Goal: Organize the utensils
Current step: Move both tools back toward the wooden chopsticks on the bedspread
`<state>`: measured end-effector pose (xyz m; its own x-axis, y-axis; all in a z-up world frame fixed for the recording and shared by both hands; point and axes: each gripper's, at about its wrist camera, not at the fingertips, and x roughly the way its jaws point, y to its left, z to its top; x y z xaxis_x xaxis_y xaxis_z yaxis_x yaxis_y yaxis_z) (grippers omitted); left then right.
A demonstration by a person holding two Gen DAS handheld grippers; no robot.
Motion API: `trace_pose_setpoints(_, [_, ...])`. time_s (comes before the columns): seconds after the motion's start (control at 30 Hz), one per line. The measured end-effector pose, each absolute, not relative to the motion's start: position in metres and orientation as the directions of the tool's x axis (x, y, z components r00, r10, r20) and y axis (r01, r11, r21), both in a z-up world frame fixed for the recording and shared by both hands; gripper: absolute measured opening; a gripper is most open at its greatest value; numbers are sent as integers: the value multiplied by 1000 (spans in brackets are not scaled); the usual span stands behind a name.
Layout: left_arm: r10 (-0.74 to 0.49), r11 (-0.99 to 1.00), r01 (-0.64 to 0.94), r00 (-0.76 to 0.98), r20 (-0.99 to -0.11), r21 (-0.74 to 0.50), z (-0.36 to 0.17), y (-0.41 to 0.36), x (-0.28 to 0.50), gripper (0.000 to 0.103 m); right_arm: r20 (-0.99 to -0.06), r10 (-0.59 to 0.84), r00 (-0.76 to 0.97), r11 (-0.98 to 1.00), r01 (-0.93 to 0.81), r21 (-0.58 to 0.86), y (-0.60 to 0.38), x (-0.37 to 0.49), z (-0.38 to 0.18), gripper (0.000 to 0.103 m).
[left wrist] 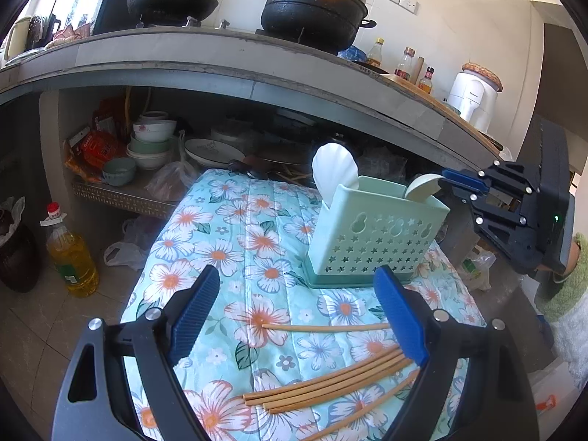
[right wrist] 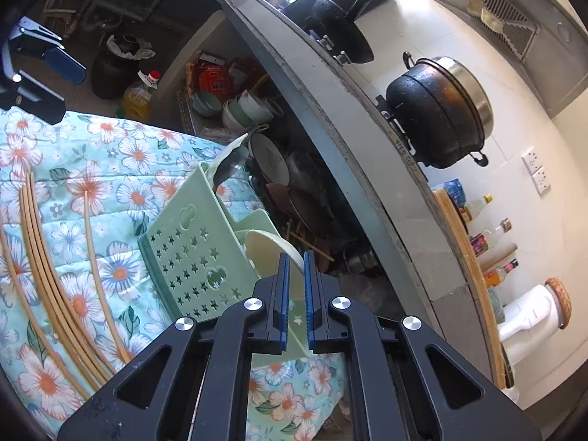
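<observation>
The left tool (left wrist: 297, 316) hangs wide open over loose chopsticks (left wrist: 323, 386) lying on the floral-covered surface (left wrist: 228, 257). Beyond them stands the green perforated holder (left wrist: 371, 242), a white scalloped spoon (left wrist: 332, 169) upright in its left end. At its right end the right tool (right wrist: 296, 257) is nearly closed on a pale spoon (right wrist: 264, 242) over the holder's rim. Only the right wrist view shows a dark spoon (right wrist: 229, 169) in the holder.
</observation>
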<state>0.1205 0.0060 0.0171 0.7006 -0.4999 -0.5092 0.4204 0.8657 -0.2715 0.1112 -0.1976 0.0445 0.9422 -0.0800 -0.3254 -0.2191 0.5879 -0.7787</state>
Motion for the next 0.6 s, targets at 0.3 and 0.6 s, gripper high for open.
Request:
trace_pose_setpoints(0.3, [-505, 863, 410, 696, -511, -294, 13, 10, 124, 84, -347, -158, 924, 784, -96, -613, -238, 112, 54, 2])
trace_pose_setpoints(0.6, [-502, 865, 406, 697, -512, -296, 12, 12, 123, 84, -406, -122, 906, 908, -64, -415, -256, 111, 59, 4])
